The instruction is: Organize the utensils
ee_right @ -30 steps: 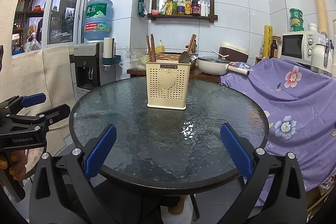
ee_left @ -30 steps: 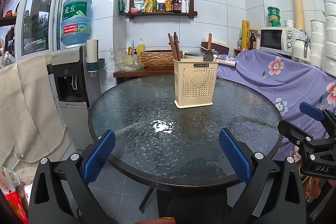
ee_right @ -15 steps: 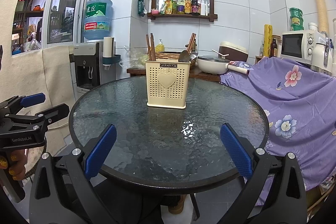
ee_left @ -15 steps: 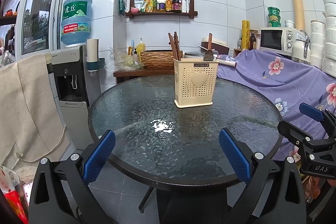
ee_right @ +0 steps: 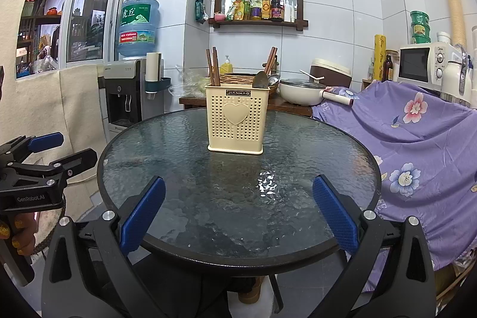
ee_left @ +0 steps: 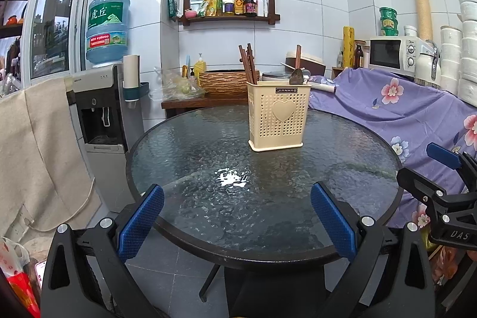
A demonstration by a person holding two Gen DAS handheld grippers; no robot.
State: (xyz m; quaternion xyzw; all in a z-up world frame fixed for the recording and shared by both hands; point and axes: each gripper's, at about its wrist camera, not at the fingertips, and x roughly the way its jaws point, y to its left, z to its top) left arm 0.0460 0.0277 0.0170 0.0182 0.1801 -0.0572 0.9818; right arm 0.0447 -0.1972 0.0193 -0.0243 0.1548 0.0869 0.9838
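L gripper [ee_left: 237, 224]: fingers spread wide, nothing btwn the blue pads [ee_left: 140, 221]. R gripper [ee_right: 238, 224]: same, wide apart, empty. Both hang off the near edge of the table, well short of the holder, side by side — each shows at the edge of the other's view. Utensil holder [ee_right: 235, 122]: cream perforated caddy w/ heart on front, upright, toward the far half of the table [ee_right: 179, 157]. Dark chopsticks [ee_right: 212, 67] stand in its L compartment, spoon/spatula [ee_right: 261, 79] plus a wooden handle in the R one. No loose utensils visible on the glass, so my read: either task end or a pre-start pose; can't tell which. If anything's left, it'd be regrouping inside the caddy — that calls for a reach fwd over the table, then closing on a thin stick from above w/o tipping the light caddy. Surface: round textured glass top, dark rim, glare spot near centre, likely slippery. Room: white tile, water dispenser [ee_left: 104, 109] on L, wall shelf w/ bottles [ee_left: 229, 2], microwave [ee_left: 393, 54] on R, purple floral cloth [ee_right: 417, 133] draped just beside the table.
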